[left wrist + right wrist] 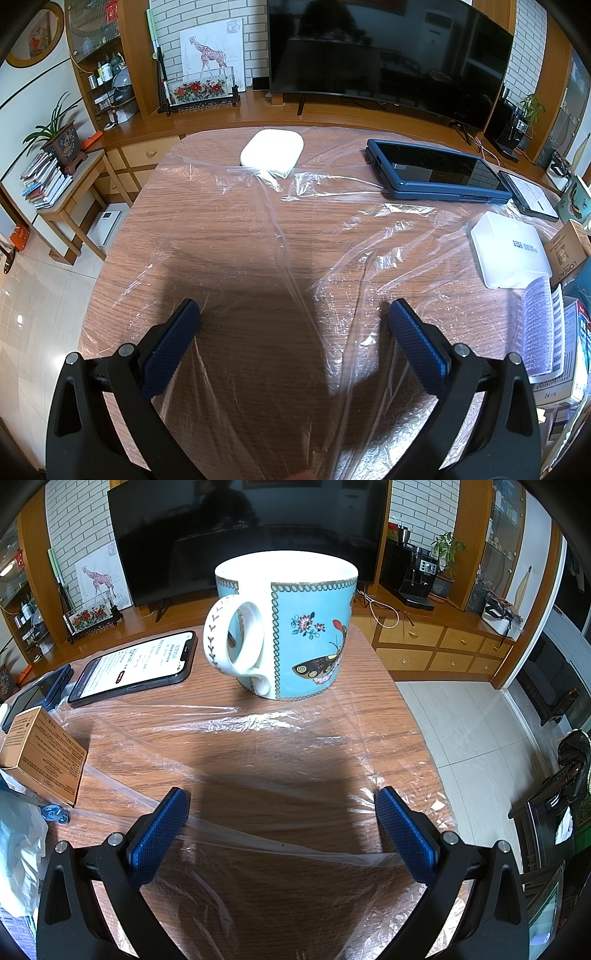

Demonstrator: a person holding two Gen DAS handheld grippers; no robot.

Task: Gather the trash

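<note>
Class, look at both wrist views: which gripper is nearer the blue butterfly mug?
Right. The right gripper faces the mug just ahead; from the left gripper, only its edge shows far right.

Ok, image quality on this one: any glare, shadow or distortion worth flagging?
Left wrist: fisheye bends the room edges, plastic sheet glints white, a dark shadow lies between the left gripper fingers. Right wrist: similar shadow ahead of the right gripper, mug rim blown out white, sheet glare below it.

We see a wood-grain tabletop [229,236] covered by a crumpled clear plastic sheet [332,229]. Near its far edge lie a white case [272,152] and a blue-cased tablet [436,173]; a phone [136,666], a butterfly mug [295,627], a white box [508,249] and a cardboard box [40,753] sit toward its right edge.
</note>
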